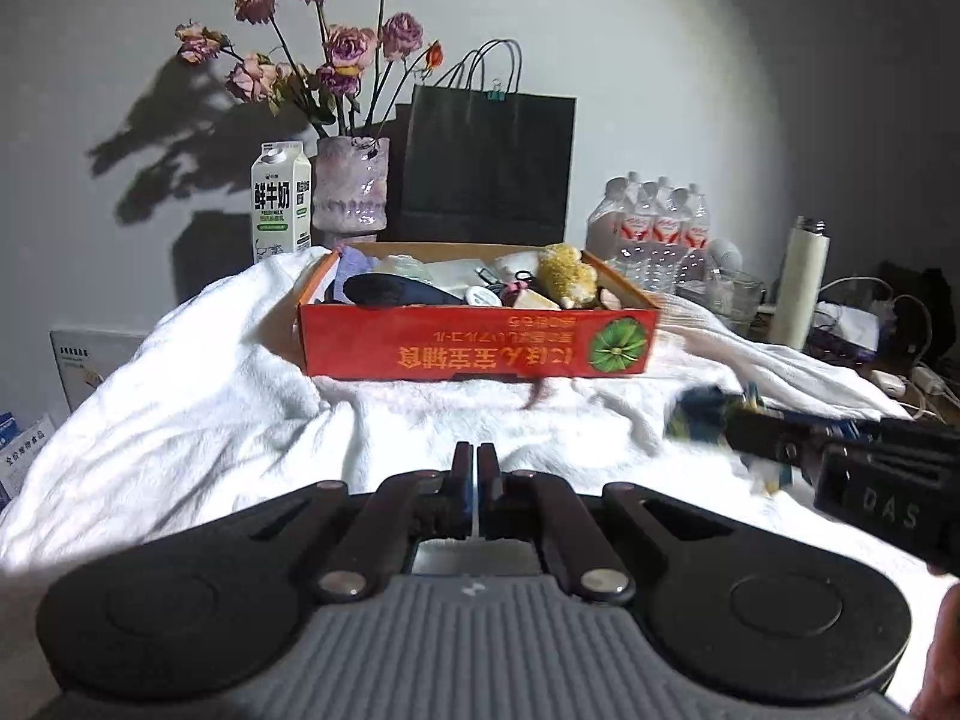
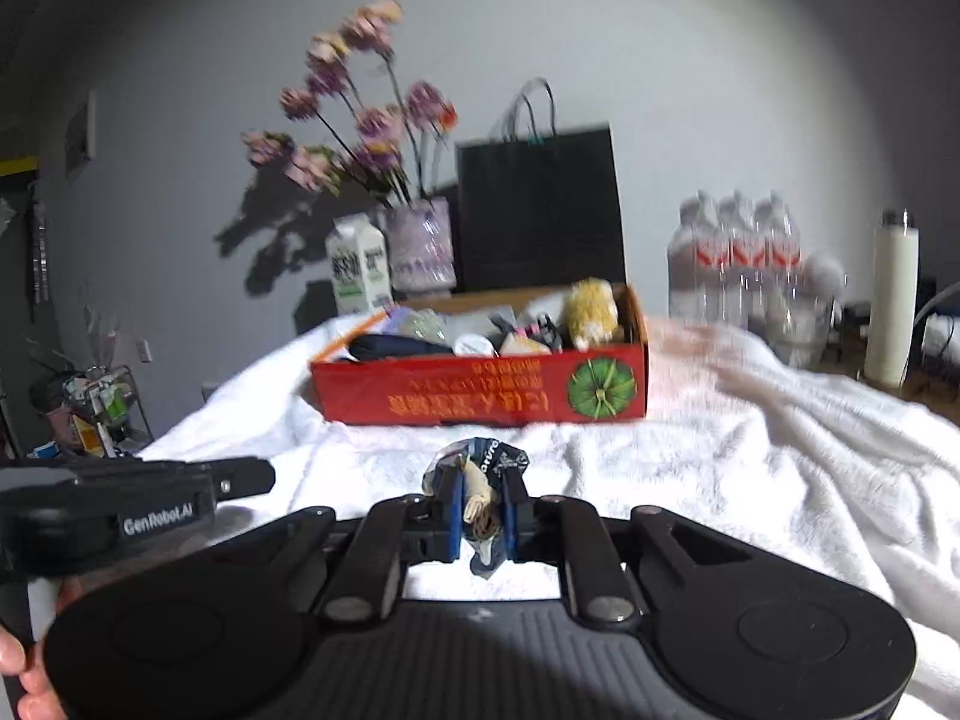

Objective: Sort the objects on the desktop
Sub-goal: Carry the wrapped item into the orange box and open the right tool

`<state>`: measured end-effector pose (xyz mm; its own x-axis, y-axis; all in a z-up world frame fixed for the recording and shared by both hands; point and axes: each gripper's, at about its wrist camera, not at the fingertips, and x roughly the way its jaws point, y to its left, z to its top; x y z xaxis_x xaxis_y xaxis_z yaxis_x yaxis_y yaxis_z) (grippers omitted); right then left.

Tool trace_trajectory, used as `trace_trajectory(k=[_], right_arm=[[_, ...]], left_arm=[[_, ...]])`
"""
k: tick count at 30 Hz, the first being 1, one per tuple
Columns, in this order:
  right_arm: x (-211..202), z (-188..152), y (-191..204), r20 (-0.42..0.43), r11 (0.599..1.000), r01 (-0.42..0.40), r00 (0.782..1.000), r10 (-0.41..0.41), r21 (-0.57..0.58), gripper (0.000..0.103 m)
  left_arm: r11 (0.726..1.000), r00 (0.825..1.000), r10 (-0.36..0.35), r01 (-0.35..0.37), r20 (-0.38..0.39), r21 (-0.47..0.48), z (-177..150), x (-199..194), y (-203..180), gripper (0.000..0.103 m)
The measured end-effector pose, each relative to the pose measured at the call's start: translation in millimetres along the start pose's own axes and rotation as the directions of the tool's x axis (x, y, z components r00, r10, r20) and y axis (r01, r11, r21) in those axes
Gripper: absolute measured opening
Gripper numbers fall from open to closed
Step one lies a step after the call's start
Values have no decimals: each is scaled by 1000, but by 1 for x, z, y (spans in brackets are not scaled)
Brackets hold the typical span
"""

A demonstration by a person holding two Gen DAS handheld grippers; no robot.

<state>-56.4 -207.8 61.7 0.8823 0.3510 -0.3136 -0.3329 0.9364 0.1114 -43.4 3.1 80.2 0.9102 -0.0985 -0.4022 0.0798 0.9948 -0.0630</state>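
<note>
A red cardboard box (image 1: 474,348) (image 2: 480,387) full of small items stands on a white blanket ahead of both grippers. My right gripper (image 2: 482,501) is shut on a dark blue snack packet (image 2: 480,468) and holds it above the blanket, short of the box. In the left wrist view the right gripper (image 1: 729,426) comes in from the right with the packet (image 1: 702,414), blurred. My left gripper (image 1: 476,468) is shut and empty, low over the blanket in front of the box. A small dark object (image 1: 537,393) lies by the box front.
Behind the box stand a milk carton (image 1: 281,204), a vase of dried roses (image 1: 351,189) and a black paper bag (image 1: 489,162). To the right are a pack of water bottles (image 1: 654,228), a white flask (image 1: 801,282) and cables. The white blanket (image 1: 210,396) covers the surface.
</note>
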Motion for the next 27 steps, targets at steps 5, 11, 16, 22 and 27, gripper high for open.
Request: trace_trajectory(k=[5, 11, 16, 22, 27], right_arm=[[-19, 4, 8, 39, 999, -37, 999, 38, -9, 12], [-15, 10, 5, 35, 999, -38, 999, 39, -6, 12], [6, 41, -10, 62, 999, -43, 997, 43, 0, 12], [66, 97, -27, 66, 999, -50, 996, 51, -12, 13], [148, 143, -42, 13, 999, -31, 999, 31, -34, 13]], left_arm=[[1000, 999, -6, 6, 33, -1, 1, -18, -1, 2], [1000, 999, -21, 22, 45, -14, 12, -11, 5, 2], [999, 995, -43, 44, 87, -17, 46, 8, 15, 2], [999, 995, -31, 32, 92, -14, 109, 67, 29, 2], [1000, 1000, -7, 7, 29, 0, 149, 145, 49, 3]])
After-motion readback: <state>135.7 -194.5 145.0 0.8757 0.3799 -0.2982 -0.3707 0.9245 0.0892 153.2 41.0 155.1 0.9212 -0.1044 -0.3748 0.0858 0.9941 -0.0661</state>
